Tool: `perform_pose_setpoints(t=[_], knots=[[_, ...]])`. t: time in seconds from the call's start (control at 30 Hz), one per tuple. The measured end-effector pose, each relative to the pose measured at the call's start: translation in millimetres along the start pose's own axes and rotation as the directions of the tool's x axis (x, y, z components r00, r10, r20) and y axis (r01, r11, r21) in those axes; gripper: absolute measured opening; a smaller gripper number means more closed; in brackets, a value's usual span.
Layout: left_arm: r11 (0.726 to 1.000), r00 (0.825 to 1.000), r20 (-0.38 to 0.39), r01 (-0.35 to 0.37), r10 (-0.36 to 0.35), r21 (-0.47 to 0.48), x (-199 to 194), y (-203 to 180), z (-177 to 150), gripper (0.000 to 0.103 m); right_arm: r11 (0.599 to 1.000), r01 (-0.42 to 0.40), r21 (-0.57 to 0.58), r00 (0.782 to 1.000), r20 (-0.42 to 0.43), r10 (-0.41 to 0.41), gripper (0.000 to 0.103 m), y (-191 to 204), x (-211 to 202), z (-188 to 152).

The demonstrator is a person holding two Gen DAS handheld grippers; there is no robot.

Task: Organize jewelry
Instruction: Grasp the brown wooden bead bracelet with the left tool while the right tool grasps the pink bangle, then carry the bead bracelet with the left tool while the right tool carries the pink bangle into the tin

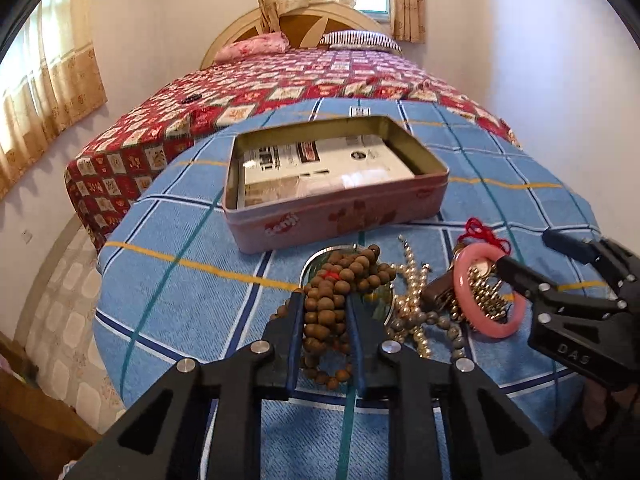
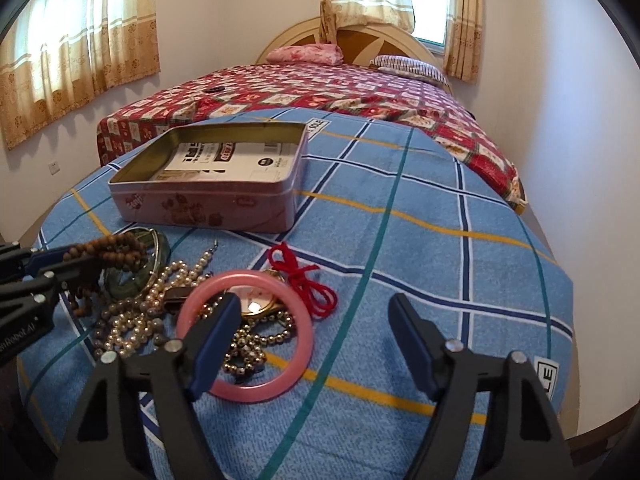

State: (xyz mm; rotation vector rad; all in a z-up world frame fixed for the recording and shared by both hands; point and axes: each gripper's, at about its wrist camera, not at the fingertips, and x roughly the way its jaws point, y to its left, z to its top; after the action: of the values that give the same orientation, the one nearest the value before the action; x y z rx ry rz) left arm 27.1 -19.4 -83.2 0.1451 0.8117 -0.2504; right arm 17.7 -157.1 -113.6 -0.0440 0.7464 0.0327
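A heap of jewelry lies on a blue checked cloth (image 1: 180, 300). My left gripper (image 1: 323, 300) is shut on a brown wooden bead string (image 1: 340, 284), also in the right wrist view (image 2: 108, 250), over a green bangle (image 2: 132, 276). My right gripper (image 2: 314, 312) is open; its left finger (image 2: 218, 320) sits inside a pink bangle (image 2: 244, 390), its right finger over bare cloth. The pink bangle (image 1: 464, 304) also shows in the left wrist view. White pearls (image 2: 168, 296), gold beads (image 2: 248, 344), a watch (image 2: 256, 302) and a red cord (image 2: 304, 276) lie around it.
An open pink tin (image 1: 336, 216), also in the right wrist view (image 2: 208, 204), stands behind the heap with a printed white card inside. A bed with a red patterned cover (image 1: 280, 84) lies beyond the cloth. Walls and curtained windows surround it.
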Motion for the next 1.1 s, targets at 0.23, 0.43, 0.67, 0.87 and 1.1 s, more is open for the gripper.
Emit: perform_pose_setpoints(t=[0.23,0.43,0.67,0.87,1.1], knots=[[0.999,0.999,0.040,-0.029,0.030,-0.012,-10,12,8,0.014,0.999,-0.030,-0.014,0.999,-0.025,0.029,0.047,3,6,-2],[0.999,0.999,0.021,-0.027,0.027,-0.031,-1,15,6,0.014,0.998,-0.050,-0.025,0.996,-0.074,0.048,0.024,4,17,-6],[0.999,0.999,0.034,-0.032,0.033,-0.043,-4,20,6,0.014,0.996,-0.086,-0.019,0.996,-0.036,0.085,0.012,2,8,-5],[0.998,0.997,0.057,-0.046,0.048,-0.048,-11,24,8,0.014,0.996,-0.089,-0.014,0.996,0.001,0.089,0.012,1,0,0],[0.997,0.995,0.080,-0.063,0.067,-0.048,-16,30,15,0.014,0.997,-0.080,-0.023,0.996,0.030,0.081,0.012,0,-6,10]])
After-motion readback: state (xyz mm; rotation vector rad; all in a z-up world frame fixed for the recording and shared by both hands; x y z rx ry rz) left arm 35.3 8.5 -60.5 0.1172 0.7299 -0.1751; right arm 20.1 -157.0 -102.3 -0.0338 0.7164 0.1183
